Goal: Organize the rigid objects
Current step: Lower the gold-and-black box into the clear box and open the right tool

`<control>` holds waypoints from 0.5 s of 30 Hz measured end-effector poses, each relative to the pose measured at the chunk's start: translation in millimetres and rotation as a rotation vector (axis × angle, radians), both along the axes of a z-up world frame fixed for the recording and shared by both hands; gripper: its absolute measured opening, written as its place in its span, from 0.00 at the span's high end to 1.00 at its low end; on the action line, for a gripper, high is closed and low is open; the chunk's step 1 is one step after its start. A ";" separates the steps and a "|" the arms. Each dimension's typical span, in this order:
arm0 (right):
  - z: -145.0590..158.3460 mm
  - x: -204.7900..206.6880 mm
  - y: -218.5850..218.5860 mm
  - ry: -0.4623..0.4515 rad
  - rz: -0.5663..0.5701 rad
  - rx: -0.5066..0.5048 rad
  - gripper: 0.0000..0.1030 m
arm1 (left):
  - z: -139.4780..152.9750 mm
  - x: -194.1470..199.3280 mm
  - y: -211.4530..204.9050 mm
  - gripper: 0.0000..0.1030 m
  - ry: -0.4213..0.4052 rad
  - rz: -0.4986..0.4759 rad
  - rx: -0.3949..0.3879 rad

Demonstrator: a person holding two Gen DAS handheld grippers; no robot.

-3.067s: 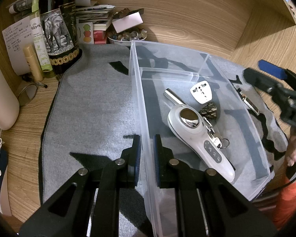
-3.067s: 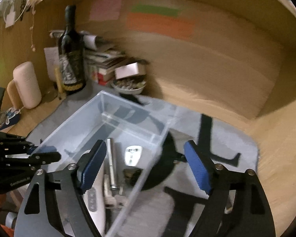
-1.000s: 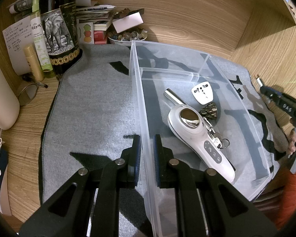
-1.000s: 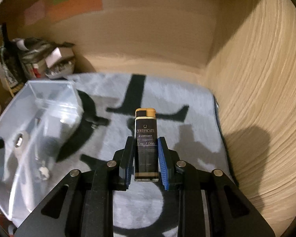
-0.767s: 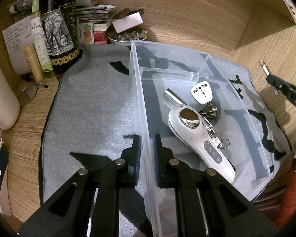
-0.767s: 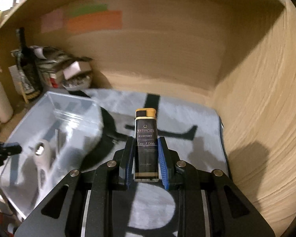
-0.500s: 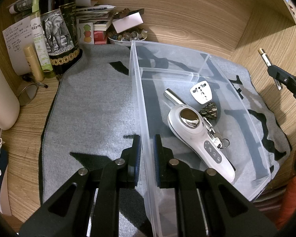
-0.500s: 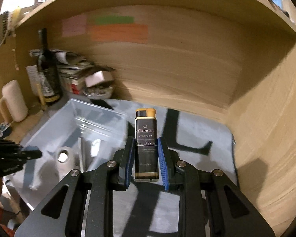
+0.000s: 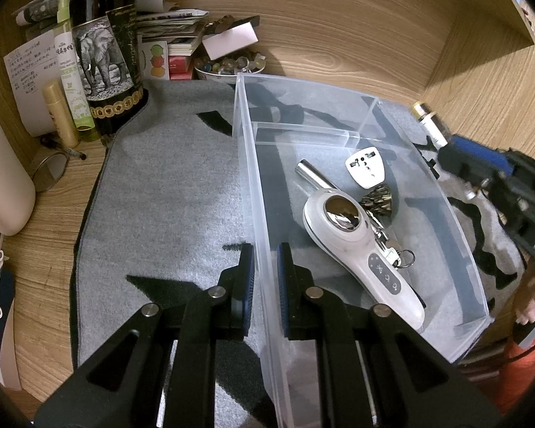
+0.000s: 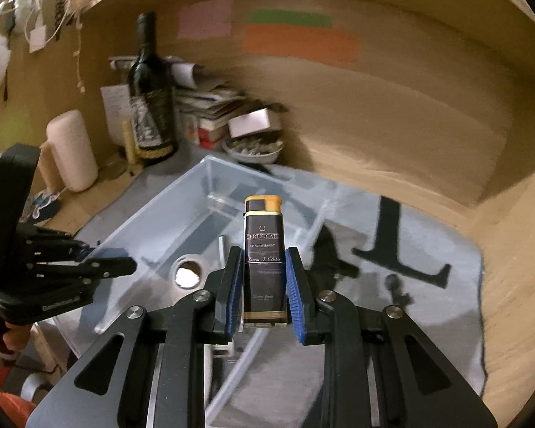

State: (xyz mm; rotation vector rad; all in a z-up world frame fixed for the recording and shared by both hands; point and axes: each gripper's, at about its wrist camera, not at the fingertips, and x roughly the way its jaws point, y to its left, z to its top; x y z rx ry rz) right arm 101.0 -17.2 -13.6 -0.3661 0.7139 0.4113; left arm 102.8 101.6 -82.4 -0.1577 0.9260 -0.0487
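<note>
My right gripper (image 10: 263, 251) is shut on a black lighter (image 10: 264, 235) with a gold cap, held upright above the near right rim of the clear plastic bin (image 10: 182, 185). In the left wrist view that lighter (image 9: 429, 125) pokes in over the bin's right wall. My left gripper (image 9: 265, 249) is shut on the bin's left wall (image 9: 258, 185). Inside the bin lie a white handheld device (image 9: 360, 242), a white plug adapter (image 9: 365, 167), a metal tube (image 9: 312, 174) and keys (image 9: 388, 246).
The bin stands on a grey mat (image 9: 160, 196) in a wooden alcove. At the back left are a wine bottle (image 9: 103, 53), stacked books, a bowl of marbles (image 9: 228, 66) and a cream cylinder (image 9: 0, 185). A small dark object (image 10: 396, 285) lies on the mat right of the bin.
The right gripper has swung left with the lighter, from over the mat to above the bin's right side. The left gripper and the bin have not moved.
</note>
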 end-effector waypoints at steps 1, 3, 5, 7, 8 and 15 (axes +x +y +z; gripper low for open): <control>-2.5 0.4 2.5 0.008 0.006 -0.003 0.79 | 0.0 0.0 0.0 0.89 0.000 0.000 0.000; -9.0 2.0 8.3 0.027 0.018 -0.017 0.79 | 0.0 0.0 -0.1 0.89 0.000 0.000 0.000; -15.2 3.9 12.5 0.046 0.024 -0.034 0.79 | 0.0 0.0 0.1 0.89 0.000 0.000 0.000; -21.6 6.4 16.3 0.071 0.029 -0.050 0.79 | 0.0 0.0 0.0 0.89 0.000 0.000 0.001; -24.5 6.9 17.8 0.081 0.032 -0.058 0.79 | 0.0 0.0 0.1 0.89 0.000 0.000 0.001; -38.6 9.4 25.9 0.134 0.047 -0.100 0.79 | 0.0 0.0 -0.1 0.89 0.000 0.000 0.000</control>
